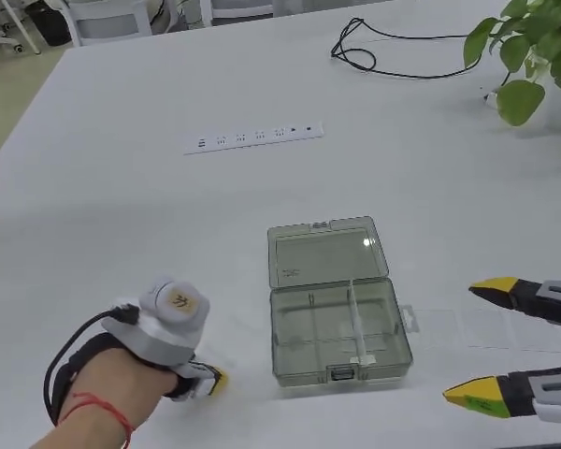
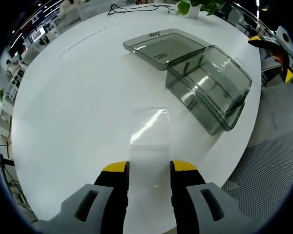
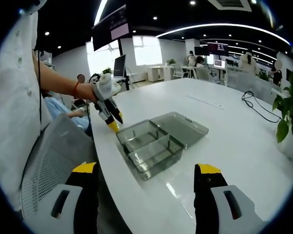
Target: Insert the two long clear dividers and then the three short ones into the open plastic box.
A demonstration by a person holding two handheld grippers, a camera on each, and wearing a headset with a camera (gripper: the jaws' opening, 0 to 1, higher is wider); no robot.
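The open smoky plastic box point(image 1: 339, 337) sits on the white table with its lid point(image 1: 323, 251) laid back flat. One clear divider point(image 1: 356, 323) stands inside it, running front to back. More clear dividers point(image 1: 449, 327) lie flat on the table just right of the box. My right gripper point(image 1: 480, 340) hovers over them, open wide and holding nothing. My left gripper point(image 1: 210, 381) is low at the box's left; its jaws point(image 2: 150, 168) are a narrow gap apart. A clear divider point(image 2: 149, 126) lies on the table just ahead of them, with the box point(image 2: 210, 87) beyond.
A white power strip point(image 1: 252, 137) lies at mid-table, and a black cable point(image 1: 393, 51) loops at the far side. A potted plant point(image 1: 528, 56) stands at the far right. The table's near edge runs close to both grippers, with a mesh chair point(image 3: 49, 161) beside it.
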